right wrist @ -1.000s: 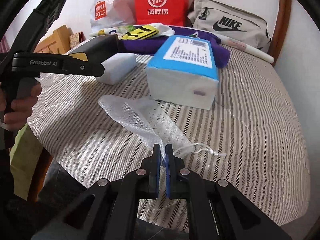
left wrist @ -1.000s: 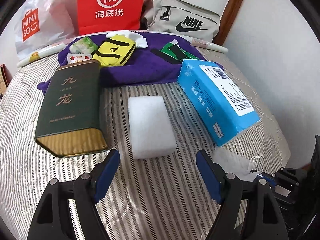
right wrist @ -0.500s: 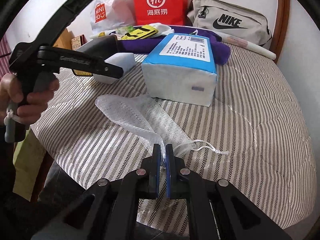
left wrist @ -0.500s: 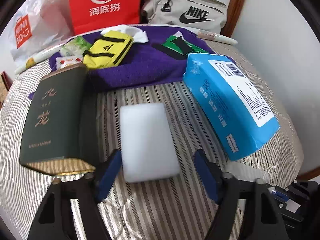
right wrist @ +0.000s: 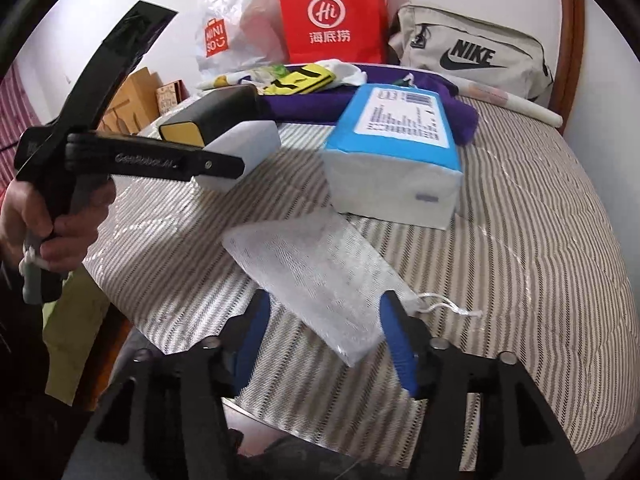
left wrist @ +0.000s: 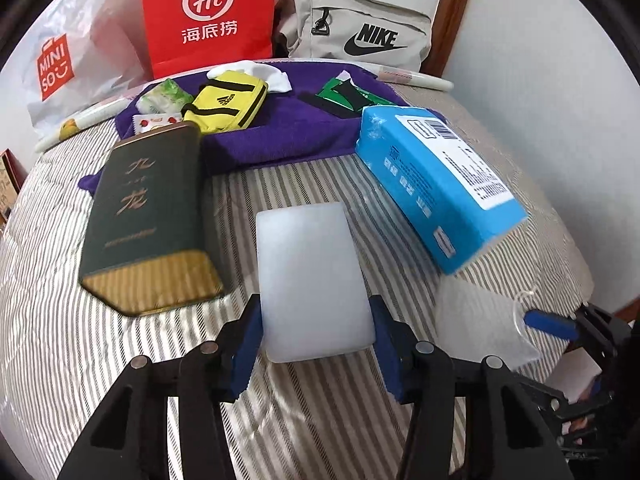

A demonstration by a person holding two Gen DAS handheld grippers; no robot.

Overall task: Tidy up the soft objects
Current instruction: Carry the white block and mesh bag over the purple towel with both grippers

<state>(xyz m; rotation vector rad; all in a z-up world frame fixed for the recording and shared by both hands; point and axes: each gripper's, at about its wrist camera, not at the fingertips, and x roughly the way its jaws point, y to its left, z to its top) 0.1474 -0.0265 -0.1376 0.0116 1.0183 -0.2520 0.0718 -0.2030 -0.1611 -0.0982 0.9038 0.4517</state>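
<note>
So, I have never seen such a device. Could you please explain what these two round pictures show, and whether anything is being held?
There is no robot here. A person holds a hand-operated gripper in each hand, and each gripper carries a wide-angle camera looking along its two blue-padded fingers, which is why the pictures are round.

The left-wrist picture shows the left gripper, its jaws closing around a white foam block on the striped bedcover. In the right-wrist picture the right gripper is opening over a white mesh drawstring pouch, which lies loose between its fingers. That view also shows the person's hand on the left gripper's handle.

Also on the bed are a blue tissue pack, a dark green tin and a purple towel.
</note>
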